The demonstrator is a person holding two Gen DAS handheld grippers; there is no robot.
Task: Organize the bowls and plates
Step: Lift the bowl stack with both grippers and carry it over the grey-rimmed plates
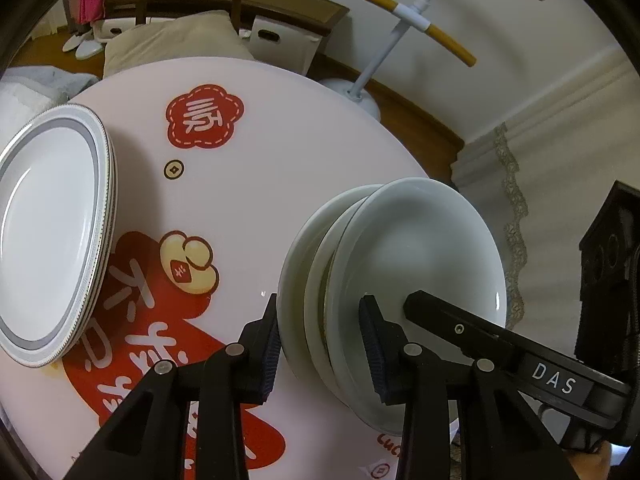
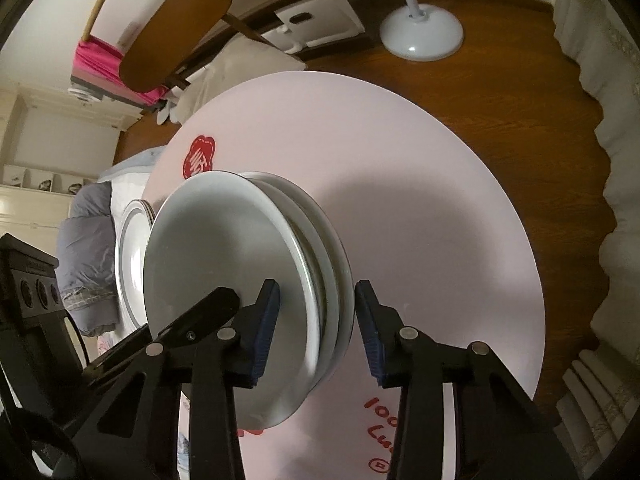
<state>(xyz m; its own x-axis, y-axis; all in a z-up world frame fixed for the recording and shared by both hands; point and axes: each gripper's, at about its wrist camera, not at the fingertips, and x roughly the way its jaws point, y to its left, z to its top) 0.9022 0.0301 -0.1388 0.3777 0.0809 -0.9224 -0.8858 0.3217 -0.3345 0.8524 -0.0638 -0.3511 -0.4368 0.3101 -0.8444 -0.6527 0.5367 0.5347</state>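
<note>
Item: stack of white bowls (image 1: 400,264), straddled by both my grippers.
Left gripper (image 1: 320,344) and right gripper (image 2: 316,332) narrowed around opposite rims; pad contact unclear, probably for shared lifting.

Round pink table (image 1: 304,152) with red printed motifs, stack of grey-rimmed plates (image 1: 52,232), stack of white bowls (image 1: 400,264)
</note>
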